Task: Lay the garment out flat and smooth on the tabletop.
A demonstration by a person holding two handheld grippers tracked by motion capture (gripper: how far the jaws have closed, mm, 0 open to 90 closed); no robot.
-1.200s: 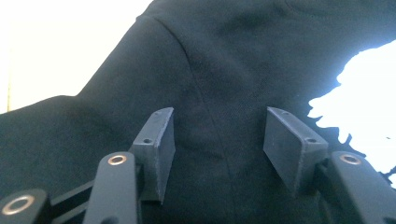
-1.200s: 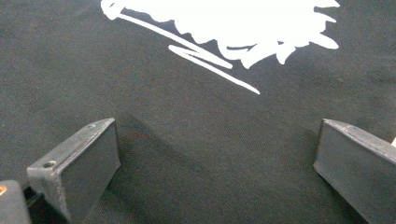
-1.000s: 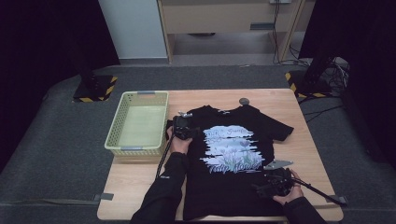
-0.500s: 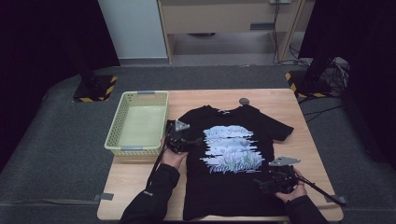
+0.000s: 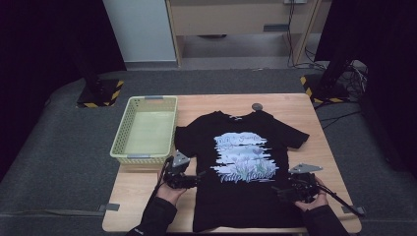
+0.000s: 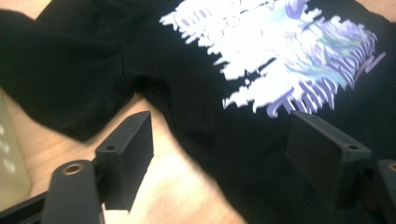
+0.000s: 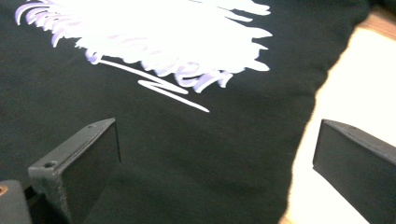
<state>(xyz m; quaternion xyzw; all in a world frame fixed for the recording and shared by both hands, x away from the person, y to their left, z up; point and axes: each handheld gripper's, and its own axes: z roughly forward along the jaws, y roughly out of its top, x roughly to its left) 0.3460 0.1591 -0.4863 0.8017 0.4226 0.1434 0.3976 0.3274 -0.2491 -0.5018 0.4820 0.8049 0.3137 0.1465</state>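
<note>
T-shirt (image 5: 246, 167), black, spread flat and face-up on wooden table (image 5: 324, 147), collar toward far edge, hem toward person's side. Pale blue and lilac print (image 5: 244, 158) with script lettering across chest. Both short sleeves laid out to the sides, left one ending just beside yellow-green plastic basket (image 5: 145, 129), which stands on table's left part. Small round grey object (image 5: 256, 106) near far edge, just beyond collar.

Left gripper (image 5: 189, 179) low over table at shirt's left side edge, held in left hand (image 5: 172, 192), grey three-cornered plate on top. Jaws wide apart, just been opening, nothing pinched between them. From left gripper view (image 6: 219, 154): one jaw over bare wood, the other over black cloth, shirt's side edge and underarm running between and ahead of them, print (image 6: 280, 56) farther off, sliver of basket (image 6: 9, 154) at left border.

Right gripper (image 5: 285, 189) at shirt's right side, toward hem, held in right hand (image 5: 311, 196), cable trailing off to the right. Jaws spread wide, gripping nothing. From right gripper view (image 7: 215, 158): one jaw above black fabric (image 7: 187, 154) below lettering, the other above bare tabletop (image 7: 345, 84), shirt's side edge passing between the two. Contact between pads and cloth not discernible.
</note>
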